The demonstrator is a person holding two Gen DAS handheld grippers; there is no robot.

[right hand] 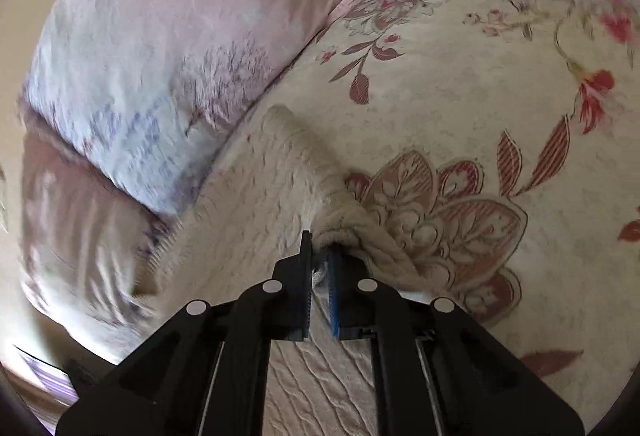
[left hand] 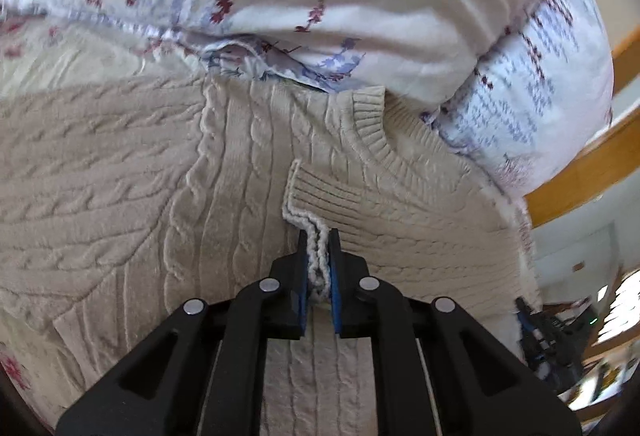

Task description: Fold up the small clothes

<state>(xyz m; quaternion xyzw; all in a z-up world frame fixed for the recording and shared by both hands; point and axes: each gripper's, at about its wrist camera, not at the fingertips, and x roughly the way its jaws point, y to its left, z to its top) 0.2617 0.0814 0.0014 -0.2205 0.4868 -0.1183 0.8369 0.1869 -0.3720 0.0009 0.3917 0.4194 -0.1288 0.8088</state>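
On the floral bed (right hand: 500, 107), our left claw (left hand: 319, 256) pinches the cream sweater (left hand: 120, 195) by its sleeve cuff and our right claw (right hand: 320, 260) clamps its bunched edge, ready for folding.

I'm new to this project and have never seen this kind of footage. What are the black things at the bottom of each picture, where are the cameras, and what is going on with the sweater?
The black things are two-finger grippers that a person holds, one in each hand. Each carries a wide-angle camera looking forward along its fingers, hence the round, bent pictures. One picture is from the left gripper, the other from the right gripper.

On a bed with a flowered bedspread lies a beige cable-knit sweater, with pillows behind it.

The left gripper is shut on a ribbed edge of the sweater, near the collar. The right gripper is shut on a bunched part of the same sweater. Both grips look ready for making a fold.
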